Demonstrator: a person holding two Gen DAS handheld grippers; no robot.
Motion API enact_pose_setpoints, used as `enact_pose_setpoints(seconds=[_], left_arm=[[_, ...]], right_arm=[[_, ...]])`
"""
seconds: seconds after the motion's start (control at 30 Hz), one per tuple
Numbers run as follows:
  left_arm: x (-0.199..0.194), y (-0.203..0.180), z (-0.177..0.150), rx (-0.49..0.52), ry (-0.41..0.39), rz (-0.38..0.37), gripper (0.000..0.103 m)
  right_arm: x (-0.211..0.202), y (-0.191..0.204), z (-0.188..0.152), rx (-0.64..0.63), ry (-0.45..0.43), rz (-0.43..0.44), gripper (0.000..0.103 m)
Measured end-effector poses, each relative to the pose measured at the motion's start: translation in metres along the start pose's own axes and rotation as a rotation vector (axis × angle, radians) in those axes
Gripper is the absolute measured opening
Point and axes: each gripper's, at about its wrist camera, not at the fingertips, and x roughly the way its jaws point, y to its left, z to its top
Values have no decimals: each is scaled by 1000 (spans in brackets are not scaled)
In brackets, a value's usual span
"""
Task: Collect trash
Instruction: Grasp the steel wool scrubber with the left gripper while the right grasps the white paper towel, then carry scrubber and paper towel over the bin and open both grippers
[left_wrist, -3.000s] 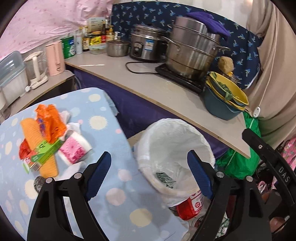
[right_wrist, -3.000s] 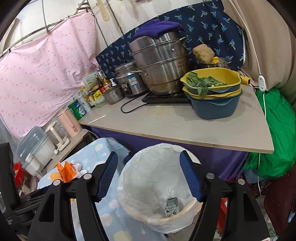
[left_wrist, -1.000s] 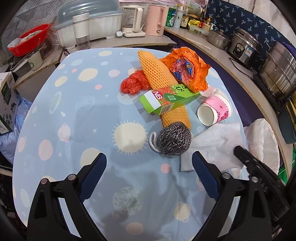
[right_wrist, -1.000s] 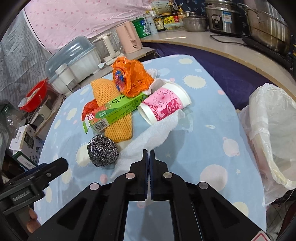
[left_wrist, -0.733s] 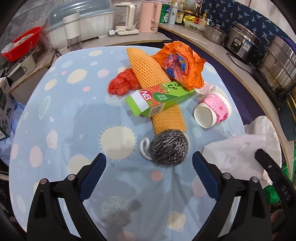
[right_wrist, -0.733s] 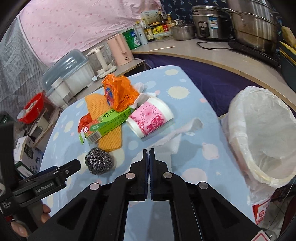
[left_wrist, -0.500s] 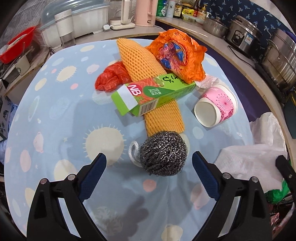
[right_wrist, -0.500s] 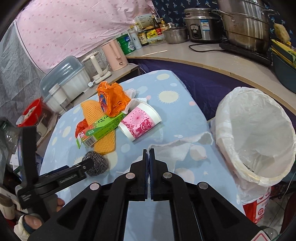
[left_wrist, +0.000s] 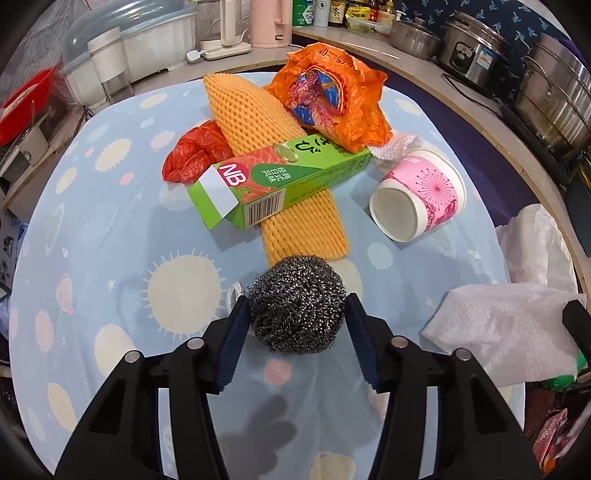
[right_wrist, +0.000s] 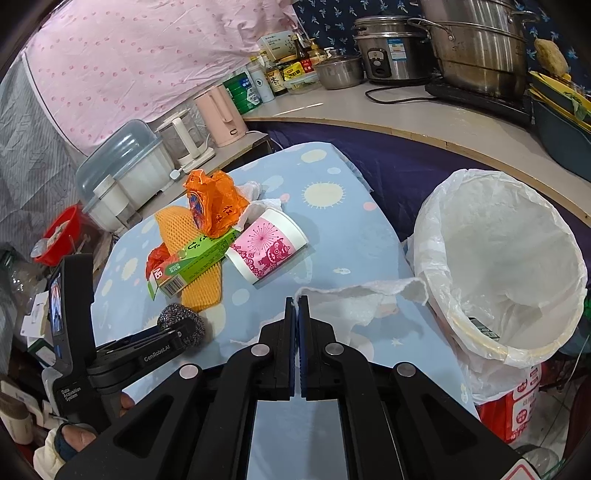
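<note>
Left tool (left_wrist: 295, 317): jaws have just been closing, pads now against both sides of the steel scourer (left_wrist: 297, 304), near edge of the surface (left_wrist: 110, 258). Right tool (right_wrist: 297, 308): clamped on a white paper towel (right_wrist: 369, 295), held just left of the lined bin (right_wrist: 498, 266).

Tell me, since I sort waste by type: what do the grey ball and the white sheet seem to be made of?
The grey round scouring ball looks like coiled steel wire: shiny, tangled metallic strands. The white crumpled sheet looks like paper towel, matte with an embossed dotted texture and ragged edges, though thin nonwoven cloth is possible.
</note>
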Motion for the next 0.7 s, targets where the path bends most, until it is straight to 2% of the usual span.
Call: enact_pose_setpoints(seconds=[0.17,0.33,0.53,0.7], left_arm=[[-12,-3,-3,-1,-2,-20,47],[-36,-13,-3,13,-37,-49,47],[-69,-35,-1,50,-88,-95,47],[-93,-68,3,117,-134,-143,47]], right_arm=[[-12,-1,5,2,-31,8,2],[-31,-3,15,9,-81,18,2],[-62,-14,33,26,-159,19,2],[-94,-34,52,61,-241,3,2]])
